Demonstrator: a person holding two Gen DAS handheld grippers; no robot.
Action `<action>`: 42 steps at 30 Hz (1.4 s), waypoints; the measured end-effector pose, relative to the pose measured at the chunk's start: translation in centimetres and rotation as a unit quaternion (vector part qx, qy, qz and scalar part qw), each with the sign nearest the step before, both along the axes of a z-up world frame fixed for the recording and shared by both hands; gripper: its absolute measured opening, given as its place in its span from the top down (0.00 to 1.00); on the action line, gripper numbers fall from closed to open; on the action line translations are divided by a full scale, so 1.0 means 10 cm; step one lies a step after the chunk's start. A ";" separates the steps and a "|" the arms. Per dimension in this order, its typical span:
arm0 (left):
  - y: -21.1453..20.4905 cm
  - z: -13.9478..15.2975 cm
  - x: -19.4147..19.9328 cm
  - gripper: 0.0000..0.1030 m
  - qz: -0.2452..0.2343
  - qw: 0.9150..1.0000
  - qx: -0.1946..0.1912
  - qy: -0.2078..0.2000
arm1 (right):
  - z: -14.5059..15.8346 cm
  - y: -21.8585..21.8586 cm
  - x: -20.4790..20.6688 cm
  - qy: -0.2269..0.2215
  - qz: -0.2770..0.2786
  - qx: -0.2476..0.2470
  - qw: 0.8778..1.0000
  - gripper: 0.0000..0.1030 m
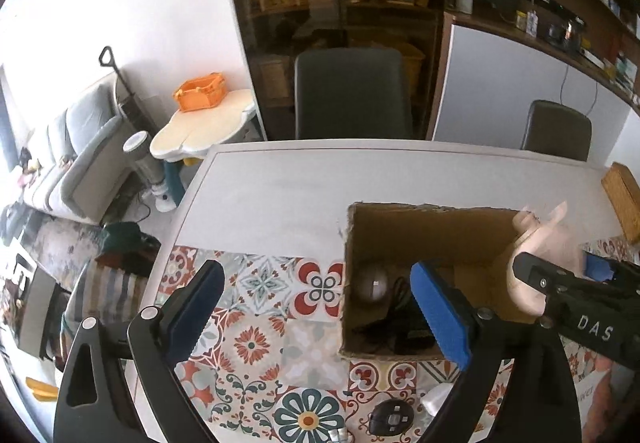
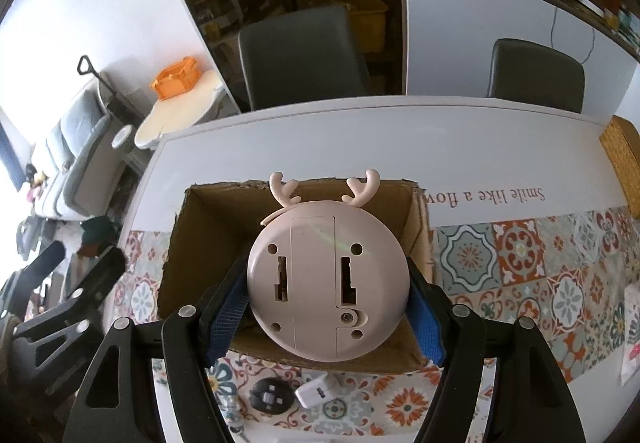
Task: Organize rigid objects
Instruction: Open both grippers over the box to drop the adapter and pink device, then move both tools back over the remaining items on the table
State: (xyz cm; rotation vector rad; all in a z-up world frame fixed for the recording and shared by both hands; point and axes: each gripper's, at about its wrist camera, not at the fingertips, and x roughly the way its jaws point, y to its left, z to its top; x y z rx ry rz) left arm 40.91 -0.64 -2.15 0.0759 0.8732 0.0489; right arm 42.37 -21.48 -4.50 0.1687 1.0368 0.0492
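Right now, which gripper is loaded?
The right gripper: its blue pads clamp the pink antlered gadget above the cardboard box. The left gripper is open, holding nothing.

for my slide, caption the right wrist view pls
Right gripper holds a pink antlered gadget above the open cardboard box.

A home, in its living and dining room. A white table (image 1: 280, 195) with a tile-patterned mat (image 1: 256, 307) has two dark chairs (image 1: 352, 95) at its far side. Behind them stand a glass-fronted cabinet (image 1: 320, 3) of boxes and books, and shelves (image 1: 560, 15) crowded with jars and bottles on the right. Far left there is a grey sofa (image 1: 76, 147), a small flower-shaped child's table (image 1: 208, 127) carrying an orange crate (image 1: 199, 92), and a white fan (image 1: 142, 159) on the floor.
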 end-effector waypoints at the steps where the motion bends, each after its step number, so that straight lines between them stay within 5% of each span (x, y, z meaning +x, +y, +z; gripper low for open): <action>1: 0.01 0.00 -0.03 0.07 0.002 1.000 0.001 -0.002 | 0.01 0.01 0.01 -0.002 0.000 0.001 1.000 0.23; 3: 0.03 0.02 -0.08 0.07 0.002 1.000 0.000 -0.006 | 0.03 0.02 0.00 -0.009 -0.004 -0.002 1.000 0.16; 23: 0.23 0.01 -1.03 0.03 0.028 0.999 -0.021 -0.036 | 0.28 0.16 -1.09 -0.081 -0.008 -0.023 0.996 0.14; 33: 0.39 -0.25 -1.49 0.03 0.066 0.998 -0.013 -0.020 | 0.03 0.30 -1.55 -0.064 0.016 -0.022 0.998 0.08; 42: 0.50 -0.64 -1.72 0.01 0.090 0.995 -0.010 0.035 | -0.43 0.45 -1.74 0.000 0.046 -0.010 0.999 0.07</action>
